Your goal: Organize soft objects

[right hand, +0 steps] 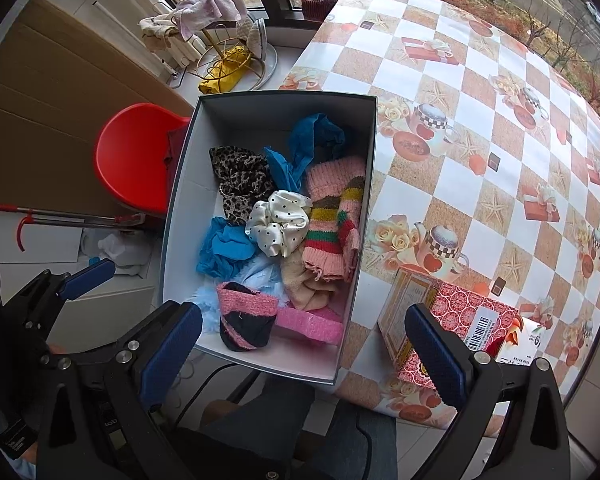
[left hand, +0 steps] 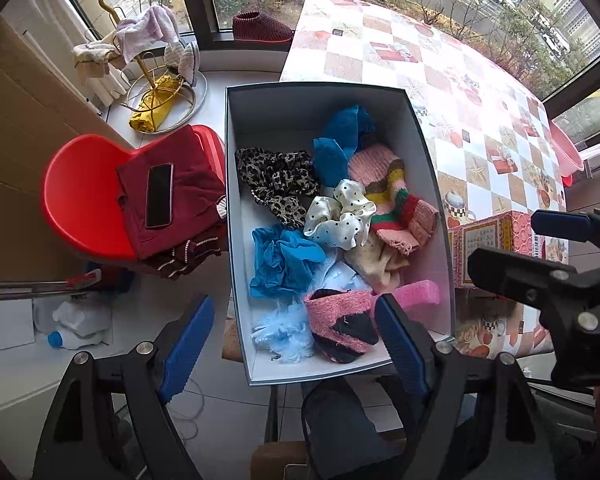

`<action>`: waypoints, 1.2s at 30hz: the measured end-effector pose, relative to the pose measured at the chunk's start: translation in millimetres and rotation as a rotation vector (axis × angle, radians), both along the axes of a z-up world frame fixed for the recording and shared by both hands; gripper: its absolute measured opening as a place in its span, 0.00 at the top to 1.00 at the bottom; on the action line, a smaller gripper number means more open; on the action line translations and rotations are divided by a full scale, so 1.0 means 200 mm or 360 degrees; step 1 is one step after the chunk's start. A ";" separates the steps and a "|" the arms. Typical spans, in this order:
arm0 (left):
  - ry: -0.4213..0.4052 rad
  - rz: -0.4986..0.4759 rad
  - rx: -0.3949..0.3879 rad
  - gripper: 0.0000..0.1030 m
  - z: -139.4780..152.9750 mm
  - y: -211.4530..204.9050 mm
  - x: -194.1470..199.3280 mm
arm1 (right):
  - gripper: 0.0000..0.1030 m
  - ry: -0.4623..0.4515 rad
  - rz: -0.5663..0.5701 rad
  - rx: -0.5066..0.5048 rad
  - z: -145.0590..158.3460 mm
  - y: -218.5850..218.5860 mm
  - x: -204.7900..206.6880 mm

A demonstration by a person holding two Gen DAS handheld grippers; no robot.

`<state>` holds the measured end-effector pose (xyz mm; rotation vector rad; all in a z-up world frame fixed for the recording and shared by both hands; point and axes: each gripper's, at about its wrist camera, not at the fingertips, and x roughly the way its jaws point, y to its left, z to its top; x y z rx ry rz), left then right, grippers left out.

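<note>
A grey box (left hand: pixel 236 160) (right hand: pixel 180 184) at the table's near left corner holds several soft things: a leopard scrunchie (left hand: pixel 276 180) (right hand: pixel 240 178), a white dotted scrunchie (left hand: pixel 340 216) (right hand: pixel 278 220), blue cloths (left hand: pixel 284 260) (right hand: pixel 224 248), a striped pink knit (left hand: pixel 392 200) (right hand: pixel 332 220), a pink-black knit (left hand: pixel 340 324) (right hand: pixel 246 316) and a pink sponge (left hand: pixel 418 292) (right hand: pixel 310 322). My left gripper (left hand: pixel 296 344) is open and empty above the box's near end. My right gripper (right hand: pixel 300 356) is open and empty at the box's near edge; it also shows in the left wrist view (left hand: pixel 540 244).
A patterned red carton (right hand: pixel 448 320) (left hand: pixel 496 240) lies on the checked tablecloth (right hand: pixel 480 140) right of the box. A red chair (left hand: pixel 88 200) (right hand: pixel 132 152) left of the box carries dark red clothes and a phone (left hand: pixel 159 195). A gold rack (left hand: pixel 152 76) with cloths stands by the window.
</note>
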<state>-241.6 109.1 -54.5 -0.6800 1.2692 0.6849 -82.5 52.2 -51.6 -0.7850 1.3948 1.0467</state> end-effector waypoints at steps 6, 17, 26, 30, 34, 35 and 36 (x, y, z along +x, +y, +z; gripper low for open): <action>-0.0002 0.0001 -0.0017 0.18 -0.01 0.00 -0.01 | 0.01 0.0004 -0.0014 -0.0009 0.00 0.00 -0.01; 0.0010 -0.0005 -0.0063 0.18 -0.03 -0.03 -0.01 | 0.01 -0.0018 -0.0007 -0.0014 0.00 -0.01 -0.04; 0.0039 -0.0021 -0.0067 0.18 -0.04 -0.04 -0.02 | 0.01 -0.0039 -0.0022 0.0001 0.00 -0.02 -0.05; 0.0046 -0.0011 -0.0084 0.18 -0.05 -0.04 -0.03 | 0.01 -0.0029 -0.0032 0.0003 -0.01 -0.03 -0.06; 0.0028 0.0012 -0.0107 0.18 -0.06 -0.03 -0.05 | 0.01 -0.0026 -0.0034 0.0004 -0.01 -0.04 -0.06; 0.0009 0.0015 -0.0115 0.18 -0.05 -0.03 -0.06 | 0.01 -0.0026 -0.0035 0.0004 -0.01 -0.04 -0.06; -0.0009 0.0018 -0.0121 0.18 -0.05 -0.04 -0.06 | 0.01 -0.0026 -0.0036 0.0004 -0.01 -0.04 -0.06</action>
